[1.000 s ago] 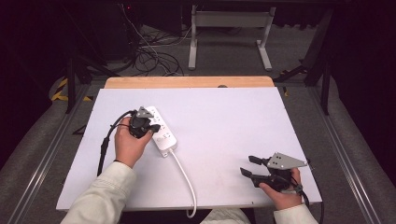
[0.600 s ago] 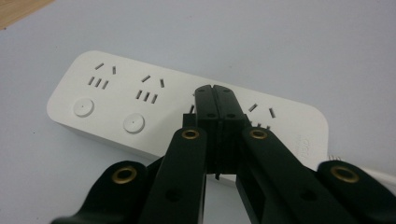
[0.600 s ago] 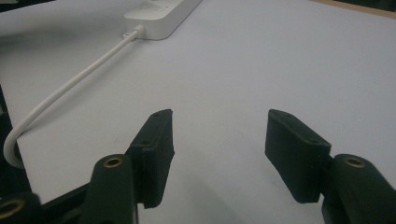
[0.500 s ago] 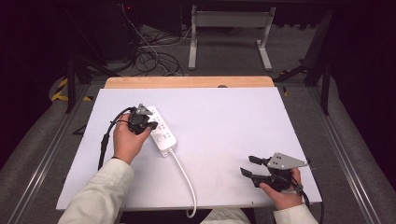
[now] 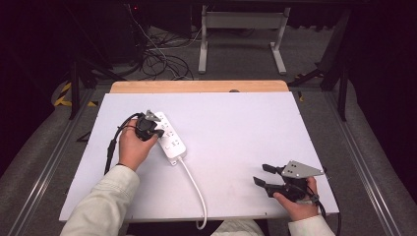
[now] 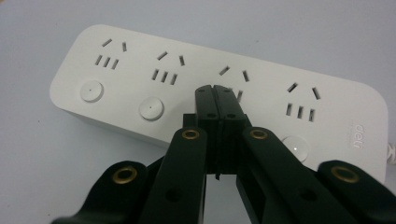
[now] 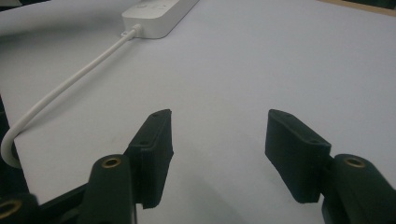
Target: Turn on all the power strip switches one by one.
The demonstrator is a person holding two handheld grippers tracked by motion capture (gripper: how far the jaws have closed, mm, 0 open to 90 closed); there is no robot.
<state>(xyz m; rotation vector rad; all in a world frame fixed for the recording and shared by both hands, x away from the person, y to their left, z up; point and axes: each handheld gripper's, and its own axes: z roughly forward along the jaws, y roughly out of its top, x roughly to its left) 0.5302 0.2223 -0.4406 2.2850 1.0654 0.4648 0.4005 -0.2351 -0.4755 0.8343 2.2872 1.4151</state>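
**Ana:** Power strip (image 5: 168, 138), that was what the work turned on. In the high view it lay left of the middle of the frame, on the white table (image 5: 236, 132), slanting from upper left to lower right, with its white cord (image 5: 195, 186) running down to the bottom edge.

**Ben:** And the left gripper (image 5: 150, 129)?

**Ana:** Right over the strip. In the left gripper view its jaws were pressed together, nothing between them, and the joined tip (image 6: 216, 95) sat over the third outlet from the left of that frame. Four round buttons ran along the near edge of the strip; the tip covered the one under it, so I couldn't tell whether it touched.

**Ben:** So which step would you call it?

**Ana:** Pressing a switch button with the closed tip, I'd judge, or lining up for it. The jaws being together suits poking, not grasping.

**Ben:** The right gripper (image 5: 263, 175)?

**Ana:** Idle at the lower right of the high view, well apart from the strip. In the right gripper view its jaws stood wide apart over bare table, the strip's cord end at the upper left of that frame.

**Ben:** What did the next move call for?

**Ana:** A short, straight push down onto the button, I think, kept centred so the tip wouldn't slide off. The strip is light and loose, so it might shift.
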